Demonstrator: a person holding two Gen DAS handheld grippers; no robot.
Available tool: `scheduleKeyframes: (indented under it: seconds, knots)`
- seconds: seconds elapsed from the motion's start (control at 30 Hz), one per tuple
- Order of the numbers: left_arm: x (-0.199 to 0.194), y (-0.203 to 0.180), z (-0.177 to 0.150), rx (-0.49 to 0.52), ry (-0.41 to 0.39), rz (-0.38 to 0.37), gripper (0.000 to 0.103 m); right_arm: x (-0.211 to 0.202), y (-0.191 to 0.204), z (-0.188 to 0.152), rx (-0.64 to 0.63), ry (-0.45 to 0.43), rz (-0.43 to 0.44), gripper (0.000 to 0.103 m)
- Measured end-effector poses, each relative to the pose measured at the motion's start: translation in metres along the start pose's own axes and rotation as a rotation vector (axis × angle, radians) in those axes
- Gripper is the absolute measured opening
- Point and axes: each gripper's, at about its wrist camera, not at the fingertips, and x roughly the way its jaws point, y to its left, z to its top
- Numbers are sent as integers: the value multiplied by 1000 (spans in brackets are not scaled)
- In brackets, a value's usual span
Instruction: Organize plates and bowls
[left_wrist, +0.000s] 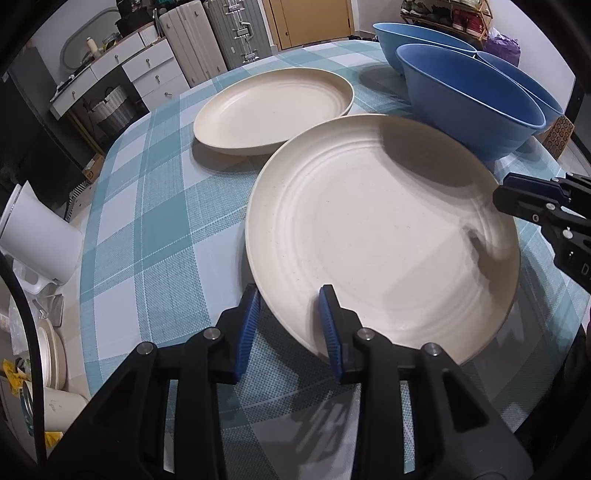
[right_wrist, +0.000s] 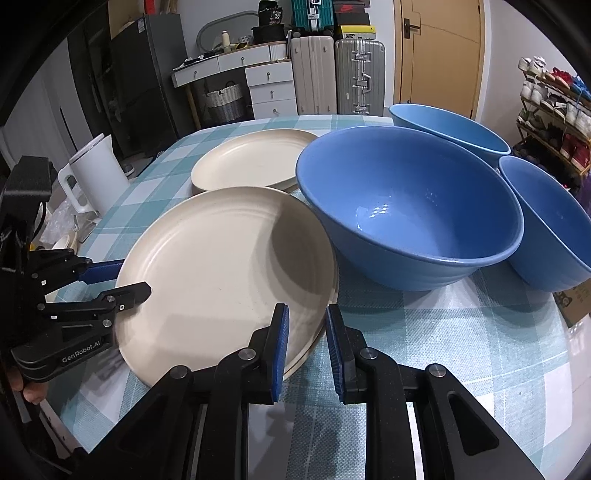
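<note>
Left wrist view: the camera's dark edge cuts off the right-hand bowls, and your right gripper (left_wrist: 500, 192) pokes in from the right side with only its finger ends showing. From here you cannot tell how wide it stands. The near rim of the near plate (left_wrist: 388, 229) is hidden behind your left gripper (left_wrist: 290, 291). Its pads stand a little apart with that rim running between them: the left pad is outside the plate, over the checked tablecloth (left_wrist: 147, 221), and the right pad is over the plate's face. Neither pad is seen pressing on the rim. The plate spreads ahead and to the right of this gripper. The far plate (left_wrist: 273, 110) lies beyond it, straight ahead, its edge tucked behind the near plate's far rim. The nearest blue bowl (left_wrist: 469, 107) sits ahead to the right, with two more bowls partly hidden behind it.

Right wrist view: the left gripper's body is cropped at the left side, and a fingertip of your hand shows beneath it. One of its fingers lies above the plate and the other just outside the rim. Your right gripper's pads stand close together with the plate's right rim between them. You cannot tell whether they pinch it. Under that rim a second edge shows faintly; what it belongs to is hard to make out. The plate lies ahead and left of this gripper, and the nearest bowl is straight ahead, touching or almost touching the plate's far edge.
</note>
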Motion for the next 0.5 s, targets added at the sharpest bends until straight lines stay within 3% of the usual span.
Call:
scheduleKeyframes:
  seconds: [0.17, 0.3, 0.5]
  knots:
    - [-9, 8, 1, -33, -20, -26, 35, -8, 0, 1, -7, -17, -5, 21]
    - [-24, 20, 3, -88, -67, -42, 56, -21, 3, 5, -15, -49, 8, 29]
    - [-51, 32, 6, -151, -148, -64, 79, -47, 7, 14, -40, -127, 27, 71]
